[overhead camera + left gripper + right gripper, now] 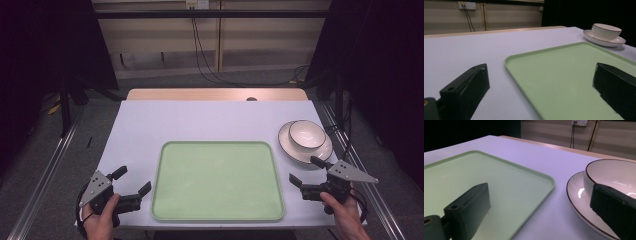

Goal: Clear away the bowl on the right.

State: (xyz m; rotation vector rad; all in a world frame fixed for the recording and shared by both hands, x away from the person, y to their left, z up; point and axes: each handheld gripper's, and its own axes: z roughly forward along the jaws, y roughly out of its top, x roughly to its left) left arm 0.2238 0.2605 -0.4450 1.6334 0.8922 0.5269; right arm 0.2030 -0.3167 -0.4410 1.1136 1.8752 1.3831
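Resting near the table's front corners, the left gripper point(134, 181) and right gripper point(305, 170) flank the tray point(218, 216), both with jaws apart, empty. The bowl point(306, 135) sits on its plate point(290, 145) just beyond the right gripper; the right gripper view reveals the bowl's dark rim close up.

the left gripper point(540, 87) is holding its two black jaws wide apart, one lying over the pale tabletop point(461, 50) and the other over the green tray point(564, 72). beyond the tray's far corner, a white bowl point(606, 30) is sitting on a white plate point(599, 41).
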